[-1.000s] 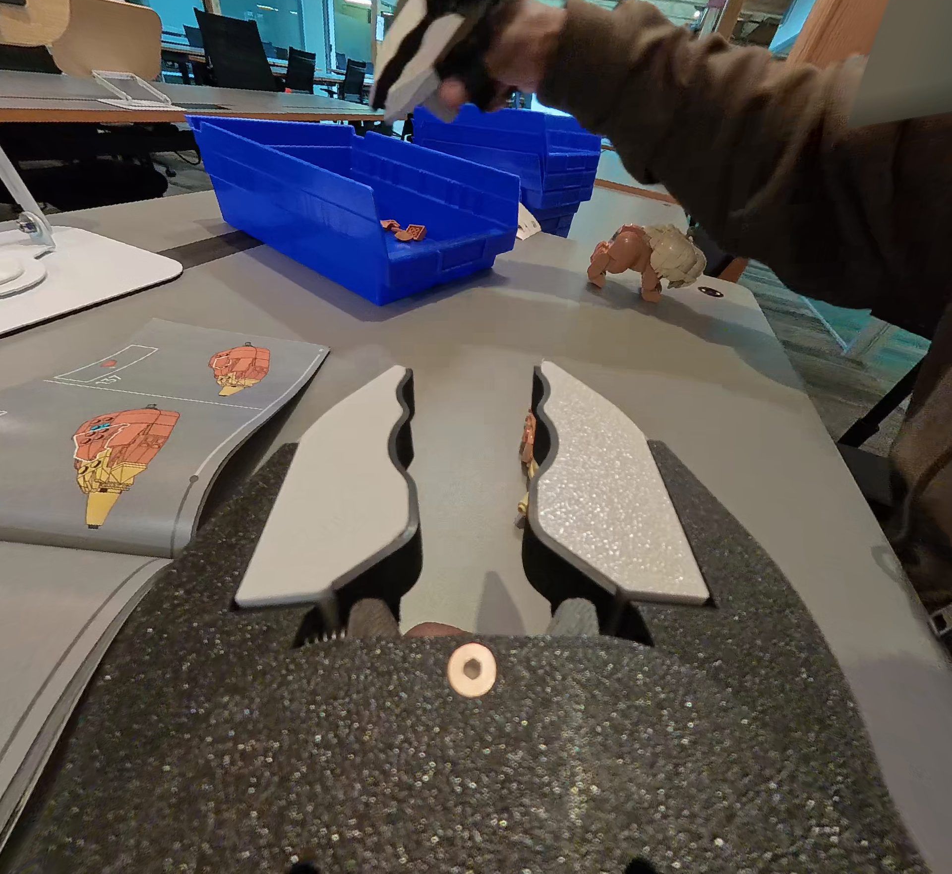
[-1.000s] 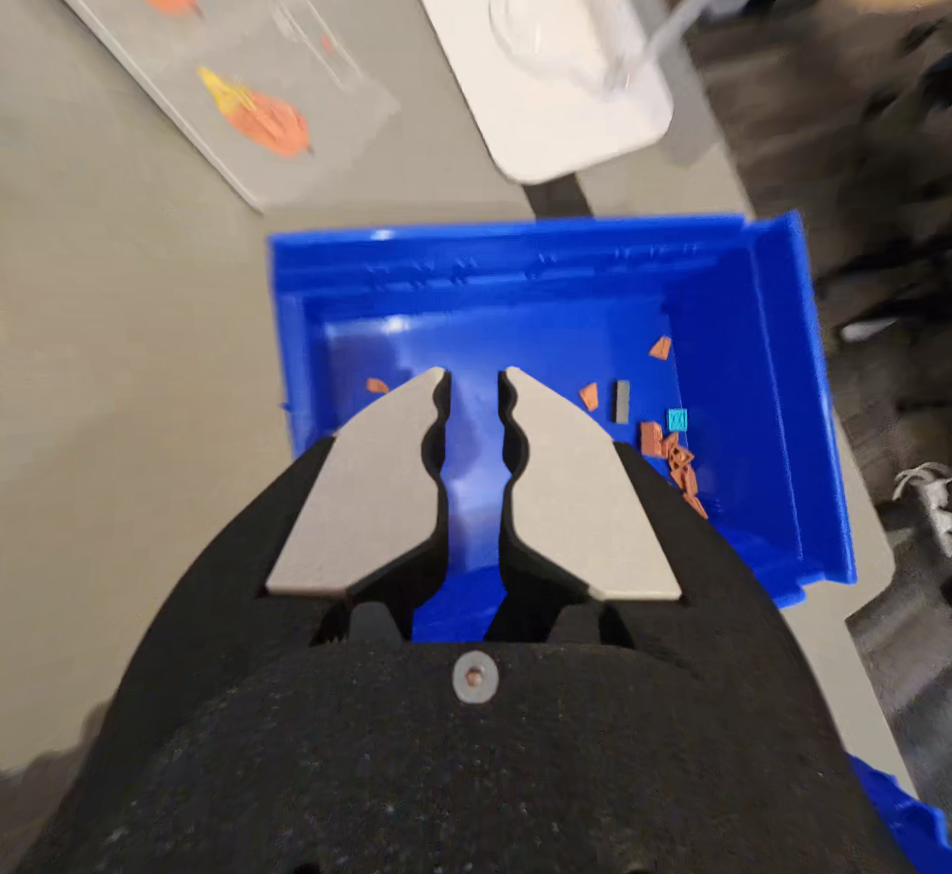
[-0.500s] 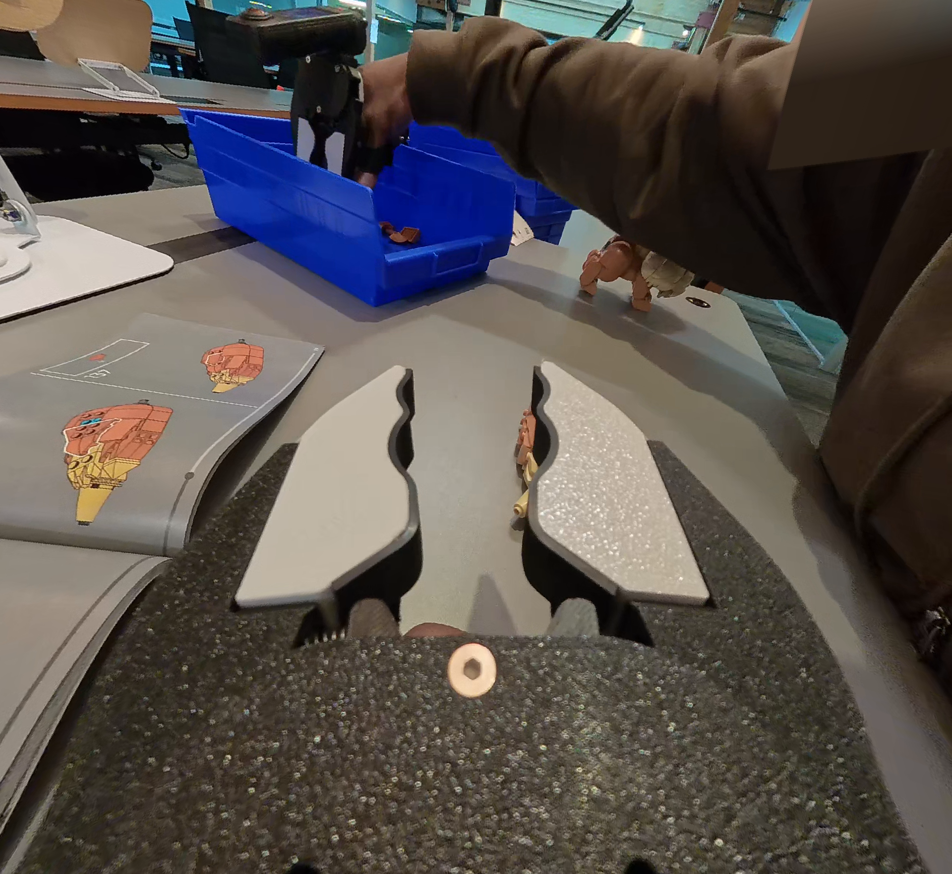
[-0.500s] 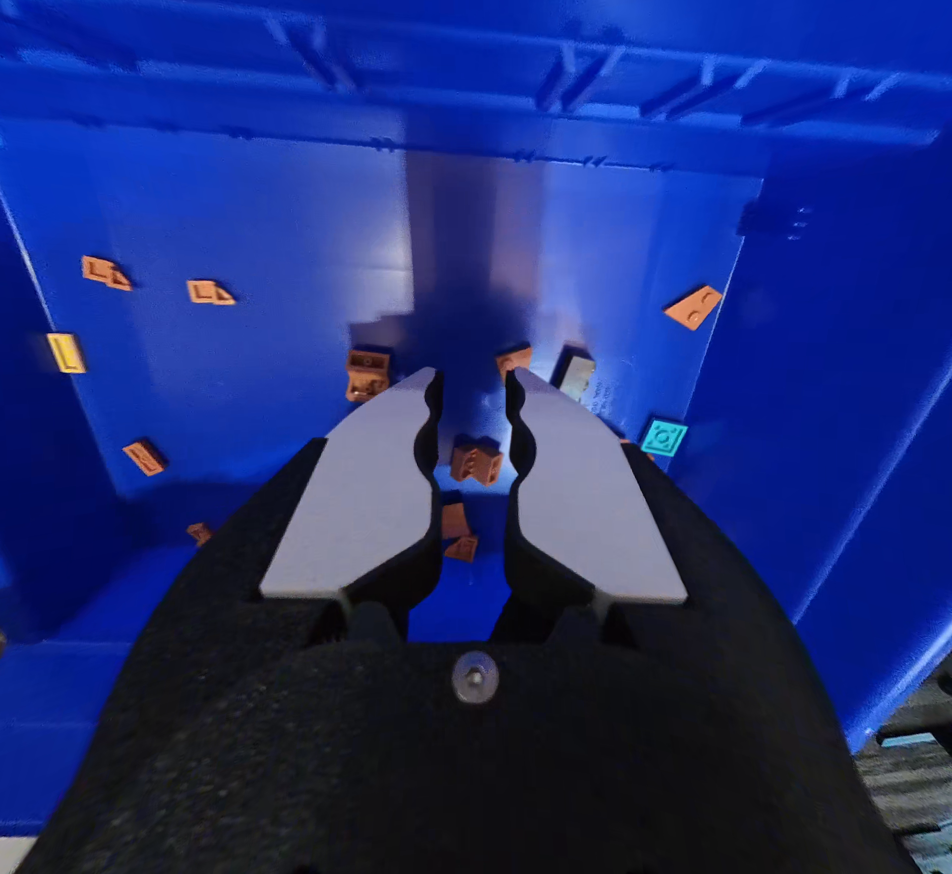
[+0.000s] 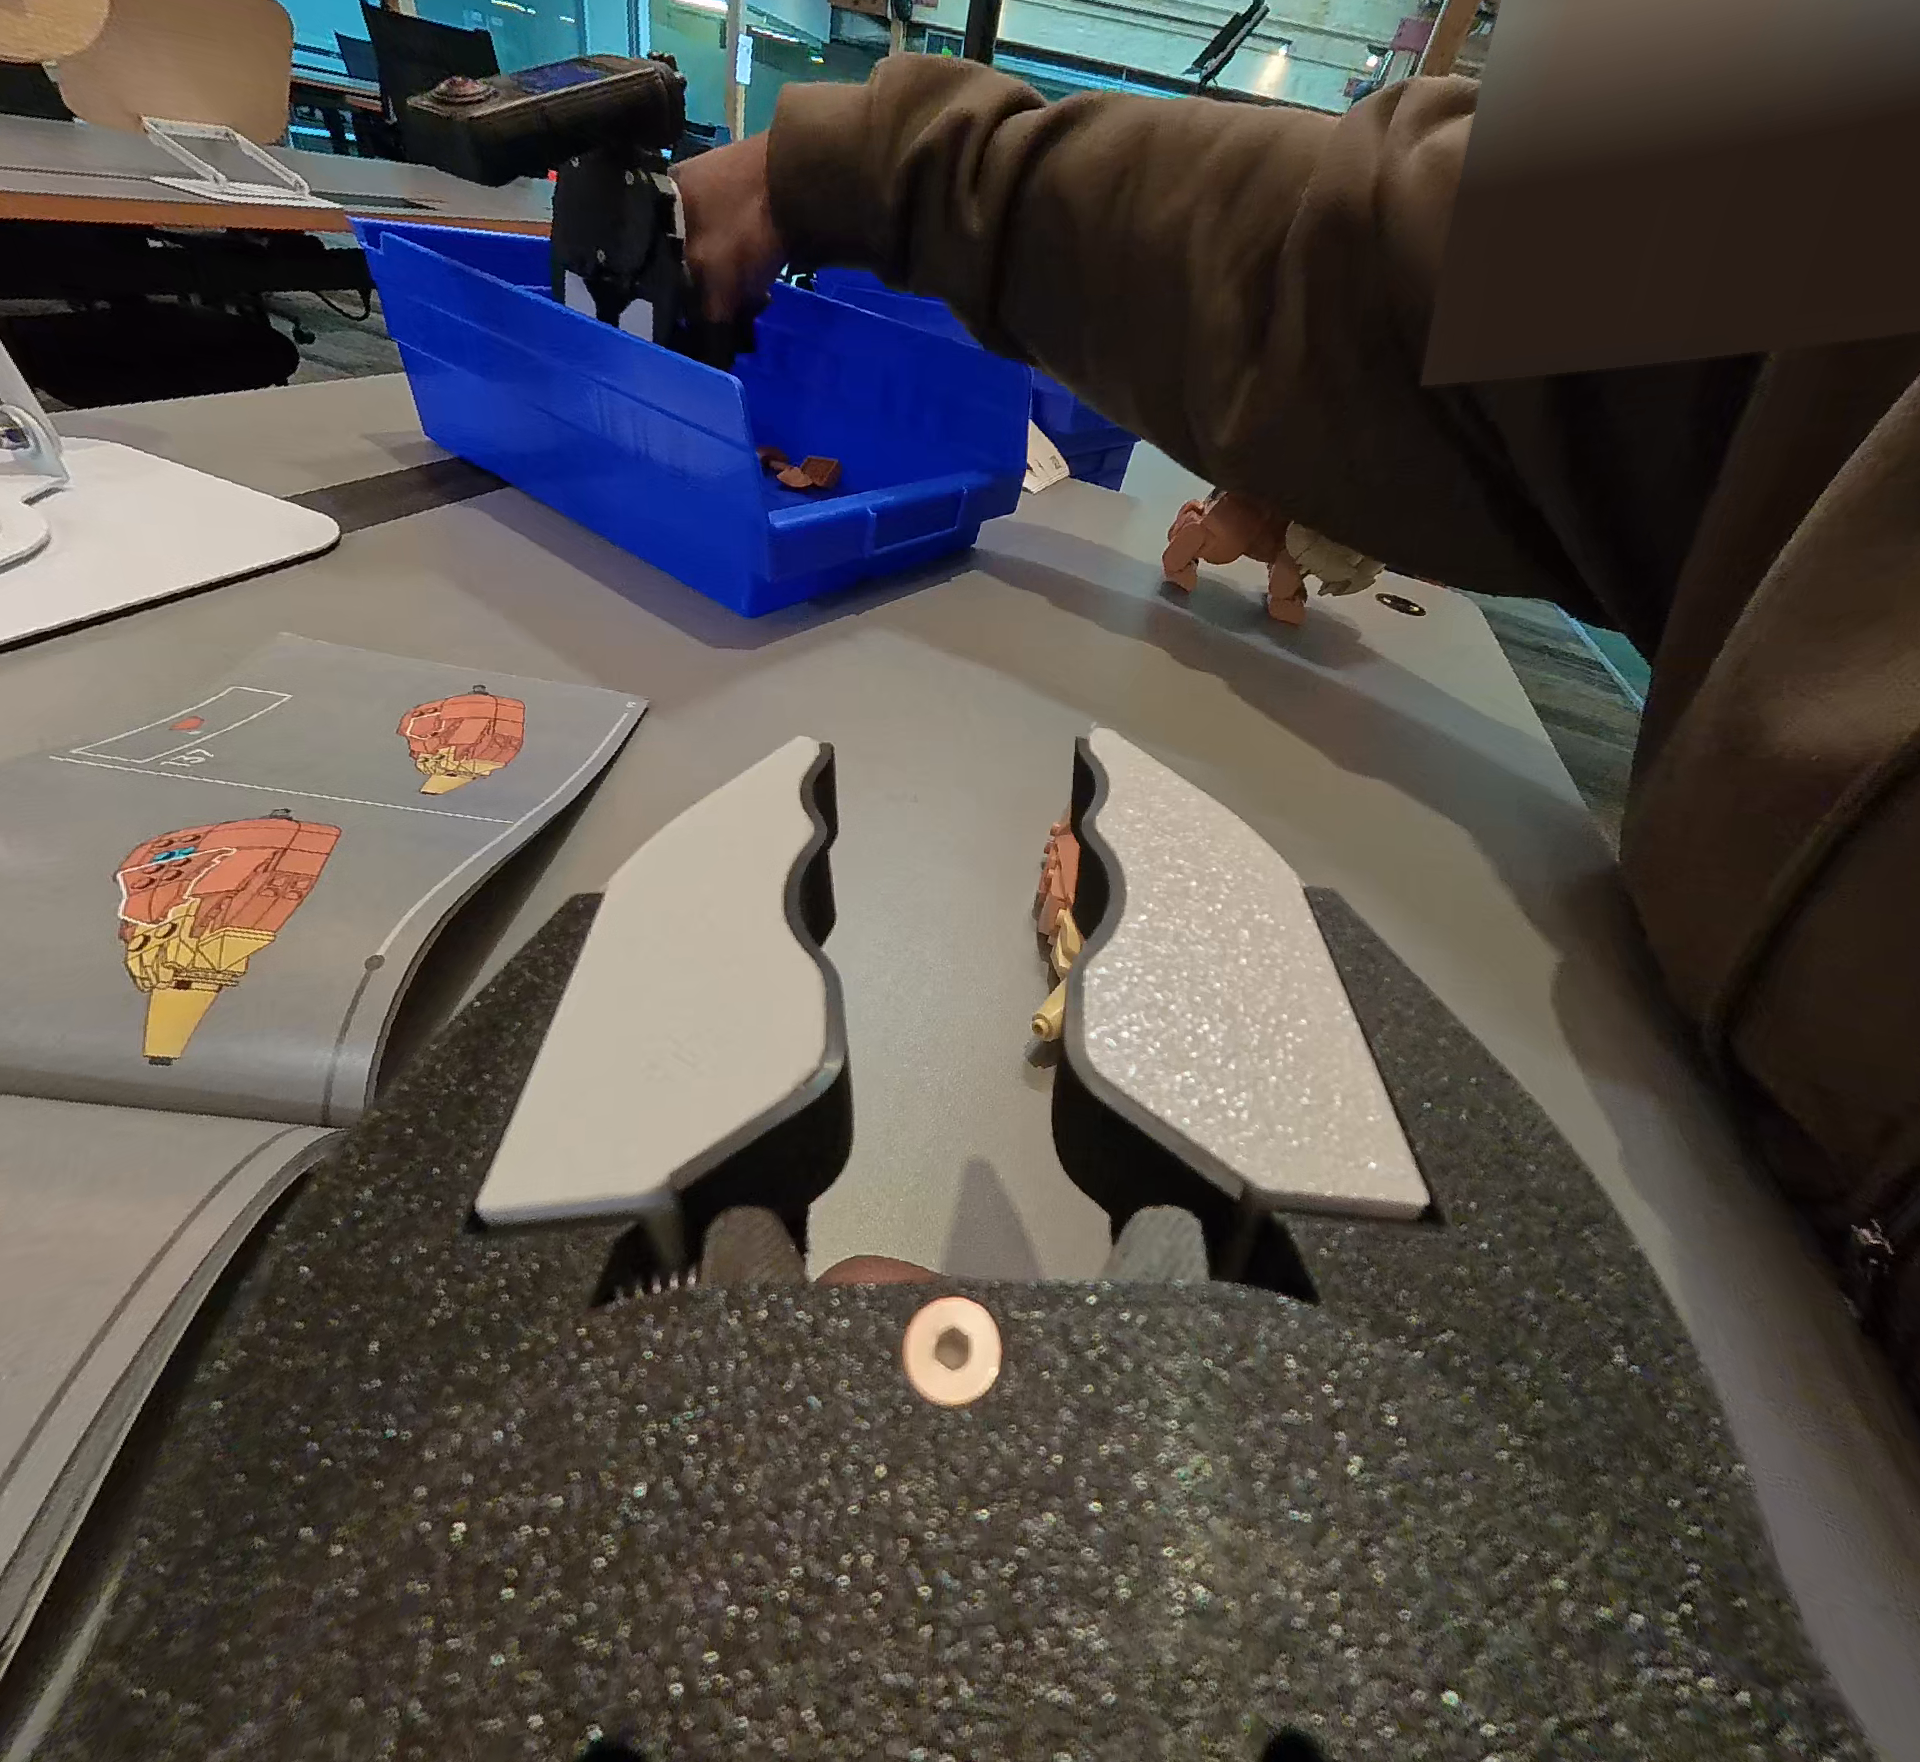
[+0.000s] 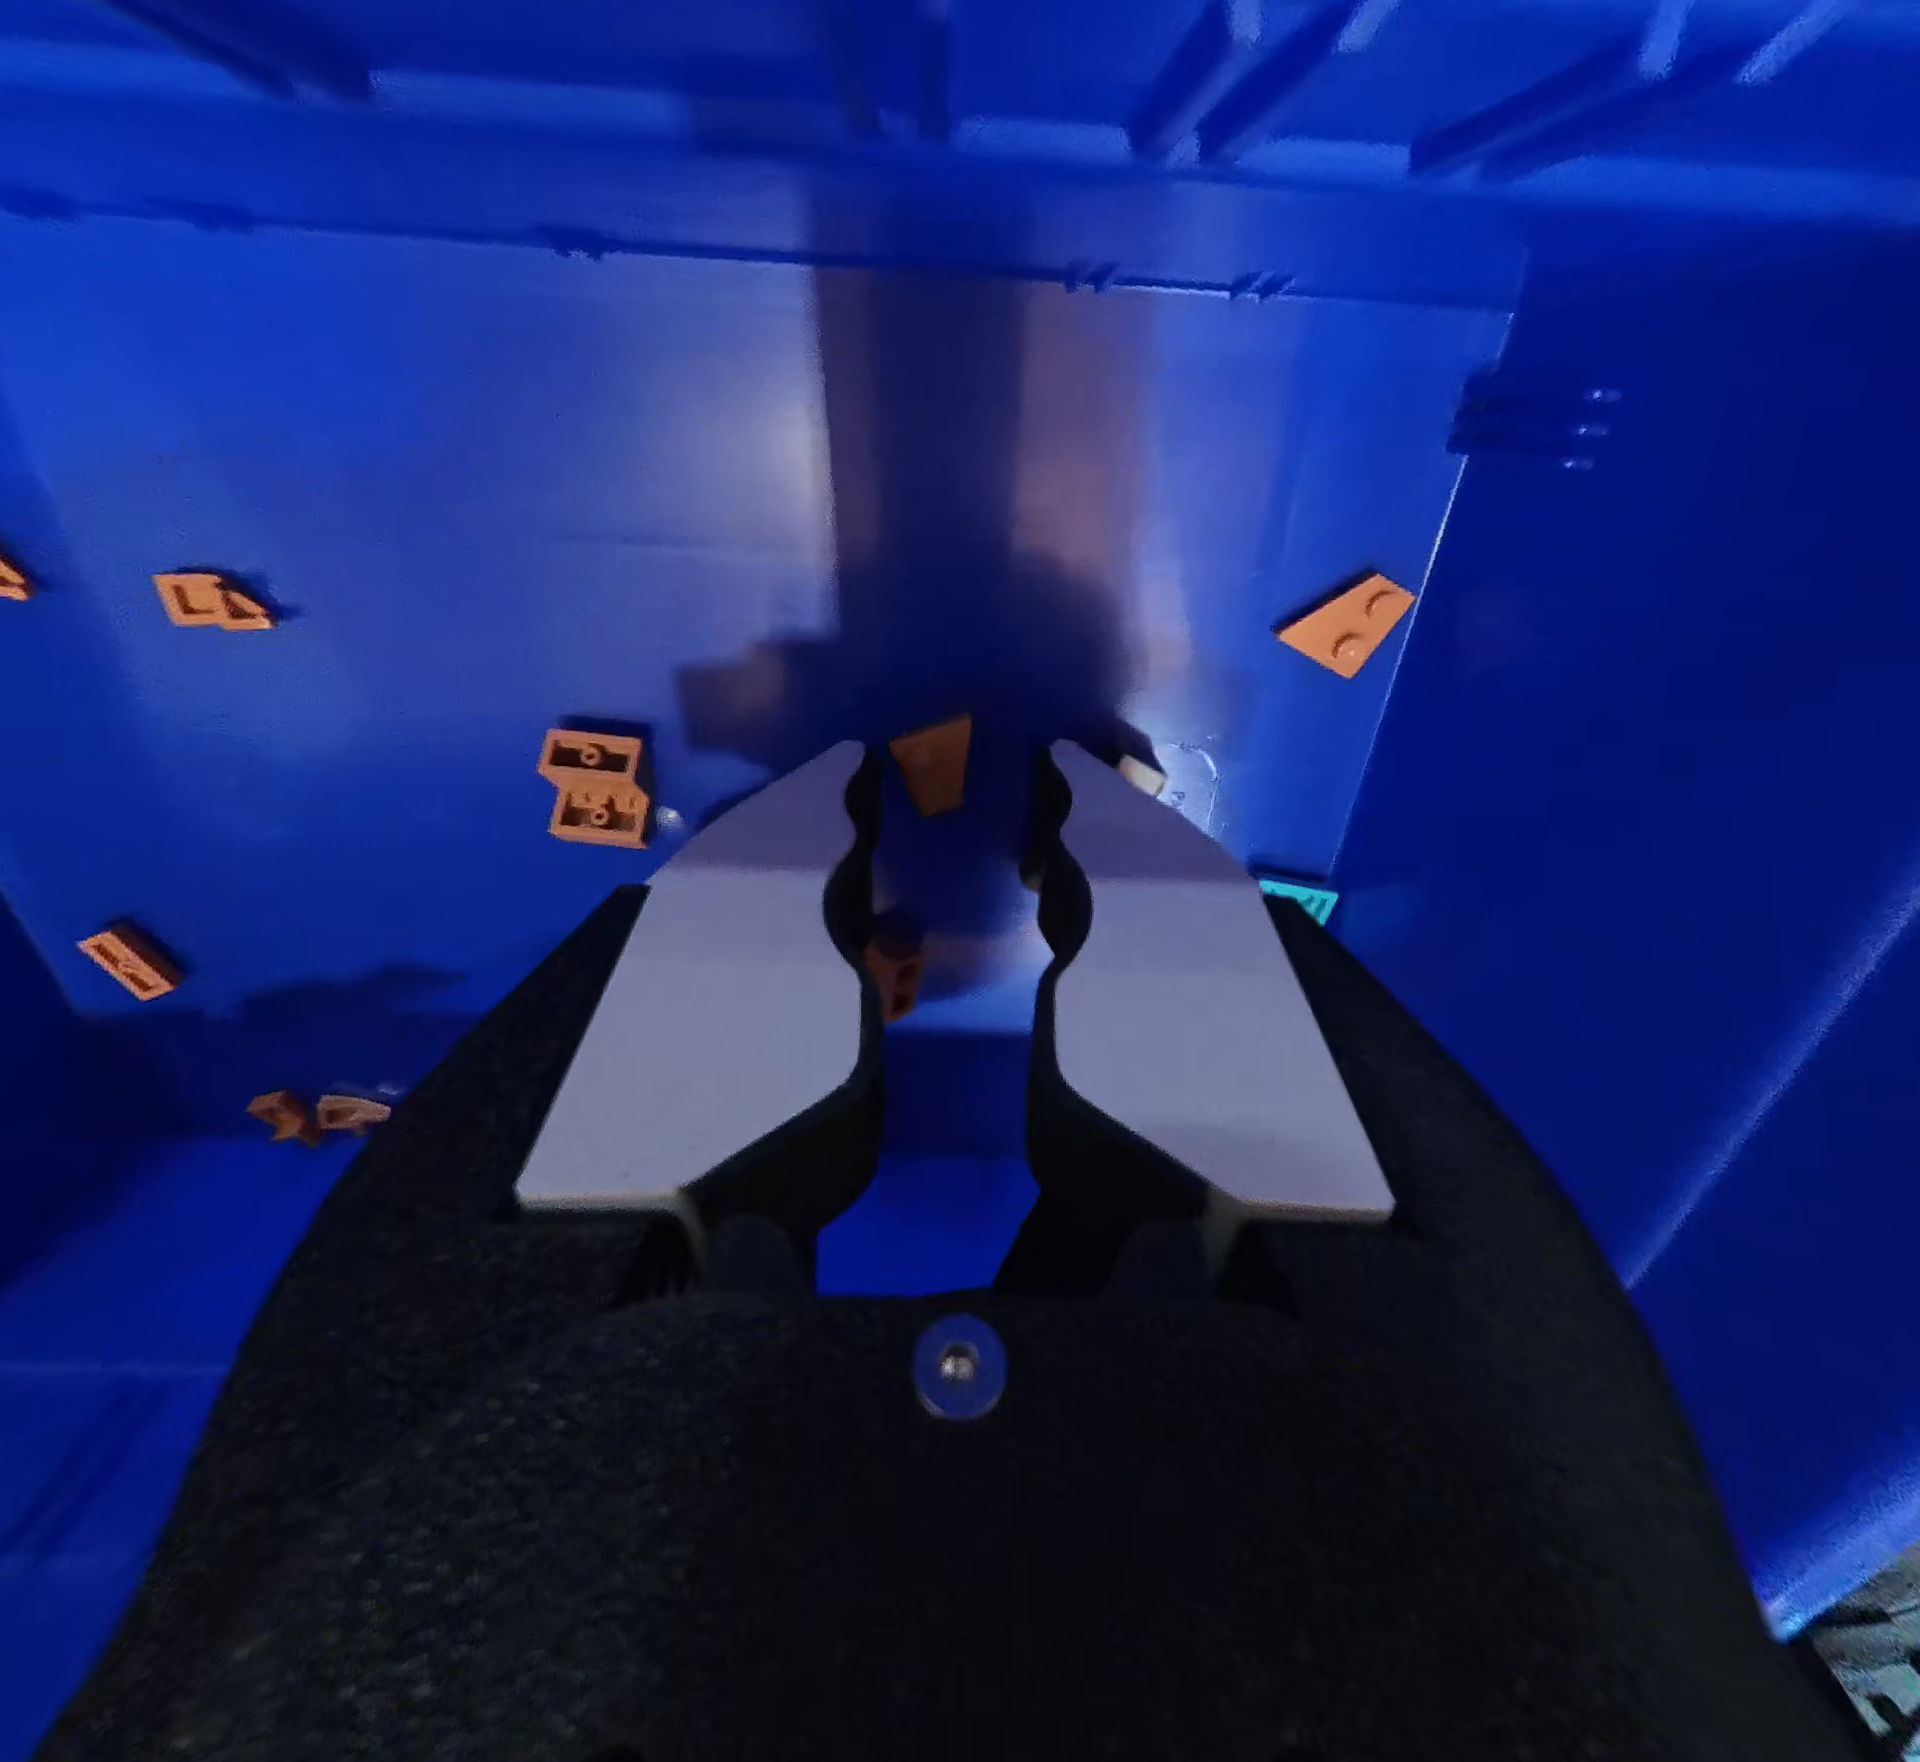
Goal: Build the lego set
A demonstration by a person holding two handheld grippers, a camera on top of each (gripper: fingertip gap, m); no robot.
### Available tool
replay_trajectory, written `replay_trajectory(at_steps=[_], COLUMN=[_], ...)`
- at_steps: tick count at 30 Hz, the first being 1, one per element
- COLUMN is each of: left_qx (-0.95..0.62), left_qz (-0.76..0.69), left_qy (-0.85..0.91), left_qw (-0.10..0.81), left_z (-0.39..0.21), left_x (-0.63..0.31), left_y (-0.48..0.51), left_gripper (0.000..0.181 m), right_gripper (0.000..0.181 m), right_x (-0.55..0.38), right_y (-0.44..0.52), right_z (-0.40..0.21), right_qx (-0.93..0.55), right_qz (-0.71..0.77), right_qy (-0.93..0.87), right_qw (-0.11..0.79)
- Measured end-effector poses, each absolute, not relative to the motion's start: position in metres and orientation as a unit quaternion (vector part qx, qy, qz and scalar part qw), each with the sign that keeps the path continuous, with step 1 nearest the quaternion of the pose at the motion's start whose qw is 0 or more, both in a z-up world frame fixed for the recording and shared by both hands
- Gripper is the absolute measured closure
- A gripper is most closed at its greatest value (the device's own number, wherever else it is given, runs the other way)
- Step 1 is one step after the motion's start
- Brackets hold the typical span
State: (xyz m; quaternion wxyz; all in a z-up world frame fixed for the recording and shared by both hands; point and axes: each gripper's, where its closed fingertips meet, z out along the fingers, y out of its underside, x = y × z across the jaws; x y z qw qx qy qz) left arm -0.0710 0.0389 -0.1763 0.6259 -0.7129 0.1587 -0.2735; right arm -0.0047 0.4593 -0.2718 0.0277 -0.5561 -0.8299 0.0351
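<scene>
On the grey table [image 5: 935, 673] the open instruction booklet [image 5: 312, 829] lies at the left. The left gripper [image 5: 951, 777] rests low with its jaws apart; a small orange-and-tan lego assembly [image 5: 1055, 902] sits against its right finger. Farther back, the right gripper [image 6: 956, 756] reaches into the blue bin [image 5: 623, 445], jaws apart around an orange wedge brick [image 6: 933, 762]. More orange bricks [image 6: 597, 787] lie scattered on the bin floor. At the right stands a brown lego figure [image 5: 1247, 549].

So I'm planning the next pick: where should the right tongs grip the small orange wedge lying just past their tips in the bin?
Probably across the orange wedge's two slanted long sides, coming straight down from above with the open right tongs. It lies flat on the blue bin floor, clear of other pieces.
</scene>
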Motion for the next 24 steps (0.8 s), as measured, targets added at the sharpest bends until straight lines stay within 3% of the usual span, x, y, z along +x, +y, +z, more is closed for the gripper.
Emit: replay_trajectory(at_steps=[3, 12, 19, 24], left_qx=[-0.713, -0.714, -0.719, -0.721], left_qz=[-0.273, -0.27, -0.257, -0.248], left_qy=[0.158, 0.16, 0.168, 0.175], left_qw=[0.626, 0.626, 0.624, 0.623], left_z=[-0.176, -0.176, -0.179, -0.18], left_x=[-0.071, -0.071, -0.069, -0.067], left_y=[0.039, 0.039, 0.038, 0.038], left_gripper=[0.138, 0.138, 0.138, 0.138], right_gripper=[0.166, 0.167, 0.167, 0.167], right_x=[-0.005, 0.002, 0.021, 0.049], right_y=[0.456, 0.429, 0.278, 0.17], right_z=[-0.272, -0.252, -0.174, -0.197], right_qx=[-0.558, -0.535, -0.412, -0.34], right_qz=[0.044, 0.051, 0.146, 0.141], right_qy=[-0.828, -0.843, -0.894, -0.925], right_qw=[0.022, 0.036, 0.103, 0.095])
